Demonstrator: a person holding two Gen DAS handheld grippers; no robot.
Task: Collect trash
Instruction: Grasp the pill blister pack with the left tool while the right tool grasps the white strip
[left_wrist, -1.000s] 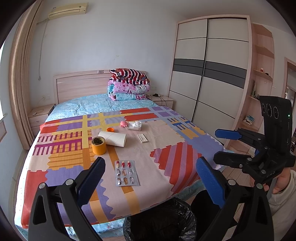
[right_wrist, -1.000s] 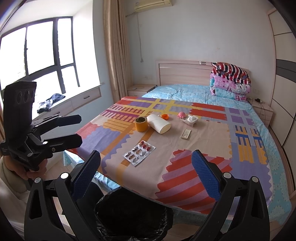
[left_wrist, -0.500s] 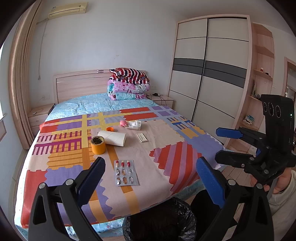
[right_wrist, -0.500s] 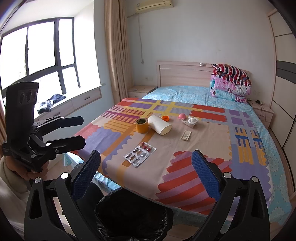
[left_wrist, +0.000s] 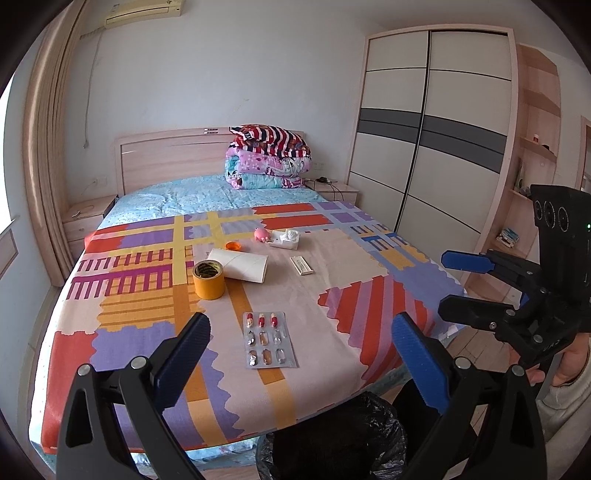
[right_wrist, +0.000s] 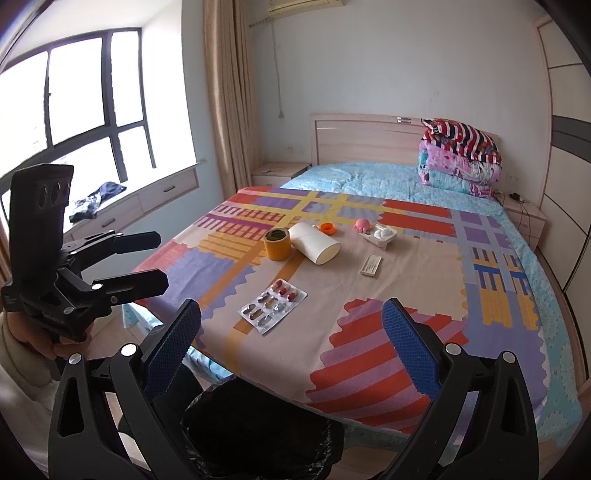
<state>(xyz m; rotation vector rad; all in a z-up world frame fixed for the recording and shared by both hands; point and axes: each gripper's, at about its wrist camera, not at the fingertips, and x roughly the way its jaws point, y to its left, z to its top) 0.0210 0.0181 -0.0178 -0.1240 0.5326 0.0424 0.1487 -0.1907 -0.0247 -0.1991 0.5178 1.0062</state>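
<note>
Blister pack (left_wrist: 270, 340) lies on the bed (left_wrist: 369, 280) — both tools spread wide, empty.

Left gripper (left_wrist: 301, 350) and right gripper (right_wrist: 291, 338), each hand-held, point forward side by side with jaws spread wide and nothing between the blue pads (left_wrist: 417, 363). A hand (right_wrist: 35, 338) grips the left handle.

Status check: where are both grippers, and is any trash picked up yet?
Left gripper and right gripper open, empty, short of the bed. Silver blister pack of capsules nearest, untouched. Black-lined trash bin below. Path clear.
</note>
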